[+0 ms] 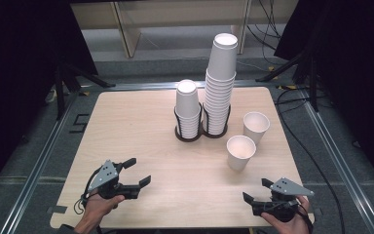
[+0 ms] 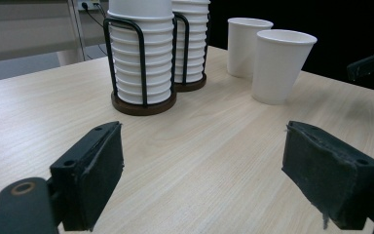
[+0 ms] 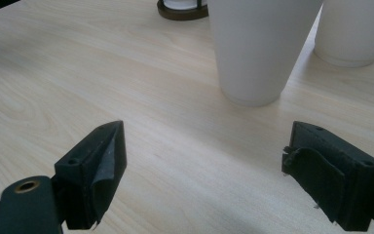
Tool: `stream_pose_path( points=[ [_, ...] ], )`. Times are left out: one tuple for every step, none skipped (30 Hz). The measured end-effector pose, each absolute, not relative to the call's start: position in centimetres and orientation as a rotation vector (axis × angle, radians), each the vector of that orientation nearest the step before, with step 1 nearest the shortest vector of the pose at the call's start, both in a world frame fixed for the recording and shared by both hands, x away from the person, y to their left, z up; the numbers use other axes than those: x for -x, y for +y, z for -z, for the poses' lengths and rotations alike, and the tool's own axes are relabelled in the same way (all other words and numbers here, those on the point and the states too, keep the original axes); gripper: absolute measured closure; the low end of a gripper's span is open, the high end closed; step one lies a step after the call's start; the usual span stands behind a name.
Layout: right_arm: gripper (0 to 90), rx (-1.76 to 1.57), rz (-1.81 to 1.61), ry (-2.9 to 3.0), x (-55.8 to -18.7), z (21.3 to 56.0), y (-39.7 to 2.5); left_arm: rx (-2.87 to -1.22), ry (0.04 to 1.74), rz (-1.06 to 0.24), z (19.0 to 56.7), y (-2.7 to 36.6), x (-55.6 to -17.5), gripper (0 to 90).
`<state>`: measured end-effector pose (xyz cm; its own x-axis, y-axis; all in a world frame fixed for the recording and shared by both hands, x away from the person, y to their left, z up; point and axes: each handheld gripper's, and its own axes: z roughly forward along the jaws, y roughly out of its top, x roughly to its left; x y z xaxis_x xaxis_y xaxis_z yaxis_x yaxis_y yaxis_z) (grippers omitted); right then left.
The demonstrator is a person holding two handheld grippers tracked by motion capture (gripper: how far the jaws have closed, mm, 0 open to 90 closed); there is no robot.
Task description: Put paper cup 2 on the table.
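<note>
Both grippers, left gripper (image 1: 137, 172) and right gripper (image 1: 257, 190), gape wide, holding nothing.

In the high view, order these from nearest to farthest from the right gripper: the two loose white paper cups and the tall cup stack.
1. Nearer loose white paper cup, just ahead.
2. Farther loose white paper cup, behind it.
3. Tall white cup stack, table centre.

Loose paper cups (image 1: 241, 151): plain white. Stacked cups (image 1: 220, 87): white. Wire holders (image 1: 188, 132): black, dark brown bases. Table (image 1: 141, 126): pale wood grain. Grippers (image 1: 135, 171): black, grey plates.
</note>
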<state>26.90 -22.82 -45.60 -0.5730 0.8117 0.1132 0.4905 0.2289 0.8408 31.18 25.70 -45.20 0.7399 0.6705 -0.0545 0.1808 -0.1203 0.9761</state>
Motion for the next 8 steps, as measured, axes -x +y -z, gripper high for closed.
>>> stream_pose_path(
  points=[
    [15.6, -1.203, -1.280, 2.160, -26.93, 45.64, -22.79, -1.669, 0.688, -0.478, 45.20, 25.67, -31.17, 14.6],
    [15.6, -1.213, -1.282, 2.166, -26.90, 45.66, -22.74, -1.668, 0.685, -0.480, 45.20, 25.67, -31.19, 14.6],
    [15.6, -1.204, -1.274, 2.165, -26.95, 45.69, -22.79, -1.670, 0.686, -0.481, 45.19, 25.69, -31.19, 14.5],
    [15.6, -1.202, -1.271, 2.165, -26.99, 45.74, -22.80, -1.673, 0.684, -0.482, 45.19, 25.72, -31.20, 14.5],
    [15.6, -1.201, -1.267, 2.163, -27.04, 45.79, -22.81, -1.672, 0.688, -0.480, 45.20, 25.71, -31.20, 14.6],
    [15.6, -1.202, -1.267, 2.163, -27.07, 45.80, -22.82, -1.672, 0.689, -0.479, 45.21, 25.71, -31.20, 14.6],
    [15.5, -1.201, -1.265, 2.161, -27.09, 45.80, -22.83, -1.670, 0.689, -0.478, 45.21, 25.70, -31.20, 14.5],
    [15.6, -1.205, -1.263, 2.158, -27.06, 45.78, -22.84, -1.671, 0.689, -0.478, 45.20, 25.72, -31.18, 14.6]
  ],
)
